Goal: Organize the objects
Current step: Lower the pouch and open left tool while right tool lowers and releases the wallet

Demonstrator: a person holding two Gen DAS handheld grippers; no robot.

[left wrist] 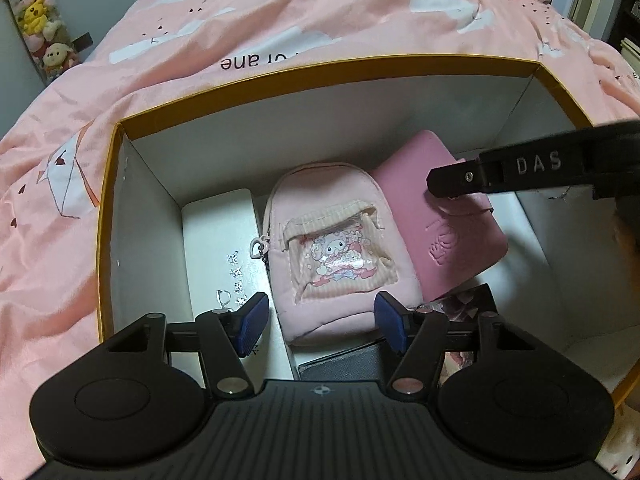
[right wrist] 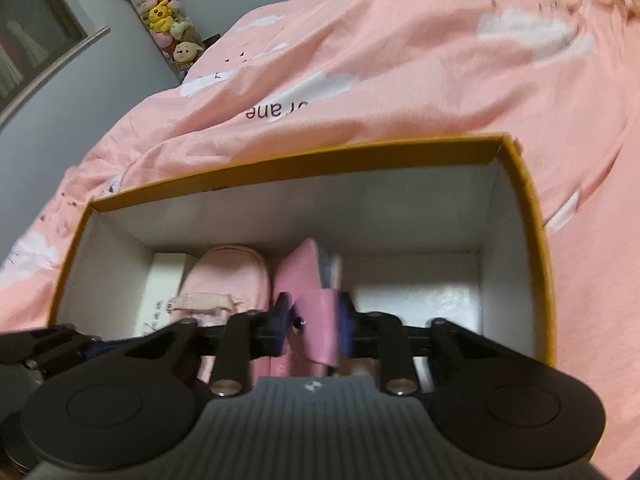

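A gold-rimmed box point(left wrist: 256, 78) with white inner walls lies open on a pink bedspread. Inside lie a white flat box point(left wrist: 218, 248), a small pink backpack pouch point(left wrist: 340, 248) with a cartoon window, and a darker pink case point(left wrist: 444, 236) tilted on edge. My left gripper point(left wrist: 322, 328) is open, its blue pads either side of the pouch's near end. My right gripper point(right wrist: 314, 324) is shut on the pink case point(right wrist: 316, 312) inside the box point(right wrist: 280, 164); one of its fingers point(left wrist: 460, 178) reaches in from the right in the left wrist view. The pouch point(right wrist: 224, 284) lies left of it.
The pink bedspread point(left wrist: 320, 16) surrounds the box. A clear tube of plush toys point(right wrist: 164, 12) stands against the grey wall at the far left. A grey item point(left wrist: 344, 364) and a printed card point(left wrist: 464, 304) lie under the pouch's near end. The box's right part point(right wrist: 416, 292) shows white floor.
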